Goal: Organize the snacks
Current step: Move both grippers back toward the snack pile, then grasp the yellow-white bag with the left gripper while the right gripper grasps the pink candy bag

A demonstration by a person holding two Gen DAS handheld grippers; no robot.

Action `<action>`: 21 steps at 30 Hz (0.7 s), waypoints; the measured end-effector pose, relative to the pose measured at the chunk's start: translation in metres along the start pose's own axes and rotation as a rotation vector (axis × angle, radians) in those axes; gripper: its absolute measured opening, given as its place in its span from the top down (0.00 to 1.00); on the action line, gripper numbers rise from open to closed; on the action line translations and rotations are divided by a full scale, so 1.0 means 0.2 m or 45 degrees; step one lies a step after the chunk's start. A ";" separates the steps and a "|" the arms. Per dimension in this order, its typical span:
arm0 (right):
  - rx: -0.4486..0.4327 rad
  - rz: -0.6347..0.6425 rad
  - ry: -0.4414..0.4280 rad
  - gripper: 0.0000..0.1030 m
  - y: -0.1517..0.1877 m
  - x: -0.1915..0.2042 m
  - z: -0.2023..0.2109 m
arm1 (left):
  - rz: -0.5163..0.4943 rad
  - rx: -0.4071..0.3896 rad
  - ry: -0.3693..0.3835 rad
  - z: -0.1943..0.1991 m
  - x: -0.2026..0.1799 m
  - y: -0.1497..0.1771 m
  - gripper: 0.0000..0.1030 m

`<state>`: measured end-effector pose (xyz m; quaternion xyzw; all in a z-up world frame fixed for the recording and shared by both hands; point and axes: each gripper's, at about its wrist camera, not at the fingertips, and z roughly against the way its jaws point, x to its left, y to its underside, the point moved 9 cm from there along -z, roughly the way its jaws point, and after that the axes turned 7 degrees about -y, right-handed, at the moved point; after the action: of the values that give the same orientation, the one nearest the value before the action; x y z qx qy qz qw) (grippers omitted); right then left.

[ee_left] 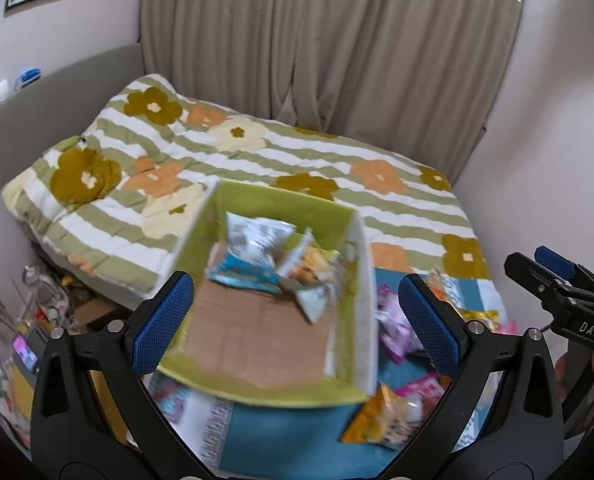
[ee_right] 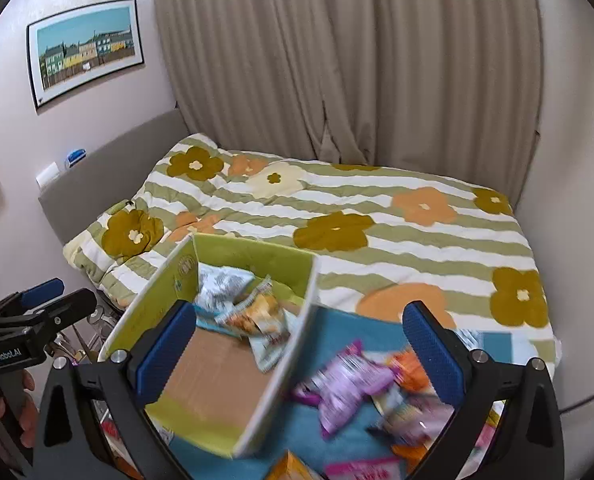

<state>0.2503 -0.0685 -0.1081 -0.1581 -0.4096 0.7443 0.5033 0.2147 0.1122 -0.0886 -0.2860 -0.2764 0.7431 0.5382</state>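
Observation:
A green cardboard box (ee_left: 281, 394) stands open on a blue mat (ee_left: 297, 436) at the bed's foot; it also shows in the right wrist view (ee_right: 153, 304). Inside lie a white-and-blue snack bag (ee_left: 253, 252) and an orange-and-white bag (ee_left: 313, 276). Loose snacks lie right of the box: a purple bag (ee_right: 345, 388), orange packs (ee_left: 385, 416) and pink packs (ee_right: 361, 470). My left gripper (ee_left: 297, 320) is open and empty above the box. My right gripper (ee_right: 297, 356) is open and empty above the box's right wall and the loose snacks.
The bed with a floral striped duvet (ee_left: 257, 160) fills the middle, beige curtains (ee_left: 329, 40) behind. Cluttered floor items (ee_left: 29, 320) sit left of the bed. The other gripper shows at each view's edge (ee_left: 565, 296) (ee_right: 29, 320).

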 end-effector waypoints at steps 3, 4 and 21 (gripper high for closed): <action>-0.012 -0.010 0.031 0.00 0.11 -0.11 0.17 | 0.004 0.016 0.039 0.07 -0.13 0.12 0.01; -0.006 -0.008 0.042 0.00 0.15 -0.15 0.21 | -0.002 0.019 0.047 0.09 -0.17 0.16 0.01; 0.055 -0.044 0.015 0.00 0.77 -0.55 0.43 | -0.218 0.281 0.152 -0.13 -0.64 0.96 0.01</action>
<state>0.1478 -0.2294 -0.1927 -0.1443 -0.3931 0.7432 0.5218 0.1429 -0.0588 -0.2278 -0.2440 -0.1838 0.7020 0.6433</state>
